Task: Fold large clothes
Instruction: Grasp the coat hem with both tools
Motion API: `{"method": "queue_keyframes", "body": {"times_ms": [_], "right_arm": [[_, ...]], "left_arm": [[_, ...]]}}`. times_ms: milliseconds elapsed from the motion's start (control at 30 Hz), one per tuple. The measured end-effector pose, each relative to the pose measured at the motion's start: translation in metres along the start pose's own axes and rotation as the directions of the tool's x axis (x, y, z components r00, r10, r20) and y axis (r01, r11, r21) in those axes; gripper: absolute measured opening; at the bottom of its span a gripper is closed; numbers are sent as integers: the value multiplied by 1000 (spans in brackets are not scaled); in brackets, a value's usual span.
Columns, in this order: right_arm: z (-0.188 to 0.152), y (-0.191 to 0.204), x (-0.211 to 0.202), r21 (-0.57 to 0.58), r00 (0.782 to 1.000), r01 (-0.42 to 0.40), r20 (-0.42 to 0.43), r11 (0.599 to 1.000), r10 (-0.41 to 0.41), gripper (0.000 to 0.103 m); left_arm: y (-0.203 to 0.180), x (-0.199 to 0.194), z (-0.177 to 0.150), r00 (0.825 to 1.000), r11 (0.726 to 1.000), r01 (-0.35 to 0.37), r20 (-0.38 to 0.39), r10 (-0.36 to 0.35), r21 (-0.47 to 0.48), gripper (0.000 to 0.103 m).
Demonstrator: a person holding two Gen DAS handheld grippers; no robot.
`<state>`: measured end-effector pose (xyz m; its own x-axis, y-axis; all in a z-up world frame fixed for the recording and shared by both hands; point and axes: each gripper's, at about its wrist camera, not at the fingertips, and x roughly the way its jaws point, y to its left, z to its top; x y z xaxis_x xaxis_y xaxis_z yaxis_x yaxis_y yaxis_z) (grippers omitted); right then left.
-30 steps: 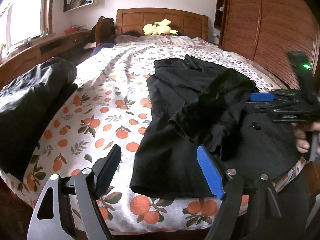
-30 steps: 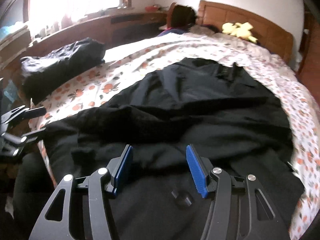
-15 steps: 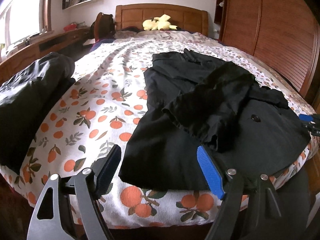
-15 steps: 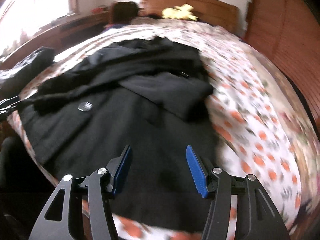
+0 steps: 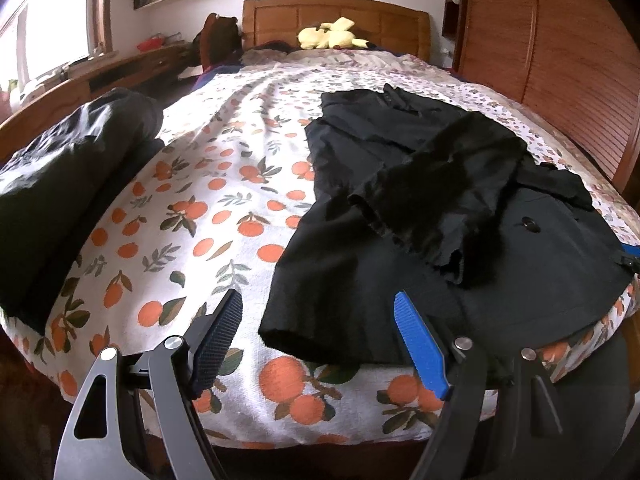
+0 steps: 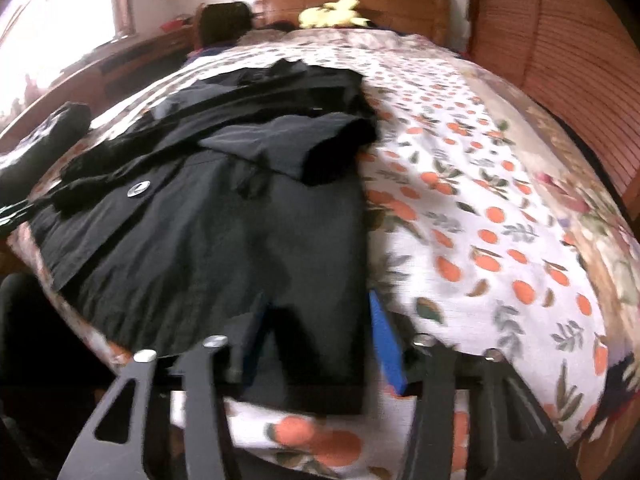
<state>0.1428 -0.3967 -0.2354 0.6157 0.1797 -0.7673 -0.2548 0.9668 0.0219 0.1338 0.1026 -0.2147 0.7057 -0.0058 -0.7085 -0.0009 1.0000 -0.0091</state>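
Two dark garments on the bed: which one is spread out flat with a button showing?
The black coat lying across the bed's near right side, round button facing up. The other dark garment is bundled in a heap at the left edge, no button showing.

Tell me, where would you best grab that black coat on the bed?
Probably the black coat by its near hem corners at the foot of the bed, coming in from the bed's end: the hem lies flat along that edge, giving thin cloth that slips between the fingers.

Right gripper (image 6: 316,344): I'm shifting it from the coat's (image 6: 224,240) middle to its lower-right corner.
Jaws: closing around that hem corner.
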Motion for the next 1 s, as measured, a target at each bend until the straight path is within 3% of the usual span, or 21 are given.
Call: {"method": "queue_keyframes", "body": {"times_ms": [67,400,533,567,633,700,767,1000], "right_arm": [[1,6,0,-16,1000,-18,1,1000,18,31],[0,10,3,4,1000,-13,-5,1000,13,31],[0,9,3,11,1000,-17,-7,1000,17,32],[0,9,3,12,1000,-18,-6,1000,18,29],[1,9,3,15,1000,-30,-5,999,30,19],[3,8,-1,25,998,-62,14,998,62,9],[8,8,-10,34,997,-71,37,997,70,8],[39,10,-73,29,981,-80,178,996,74,7]], "left_arm": [[2,2,-1,1000,1000,-4,-5,4,-3,80],[12,8,-7,999,999,25,-20,-26,-36,80],[12,6,-6,998,997,66,-20,-67,-45,41],[11,5,-5,997,997,74,-22,-74,-37,36],[10,4,-3,996,996,85,-23,-85,-32,16],[9,3,0,994,994,102,-29,-102,-26,5],[5,-6,3,994,994,108,-18,-108,-11,5],[-6,-80,30,979,988,156,133,-153,-10,4]]}}
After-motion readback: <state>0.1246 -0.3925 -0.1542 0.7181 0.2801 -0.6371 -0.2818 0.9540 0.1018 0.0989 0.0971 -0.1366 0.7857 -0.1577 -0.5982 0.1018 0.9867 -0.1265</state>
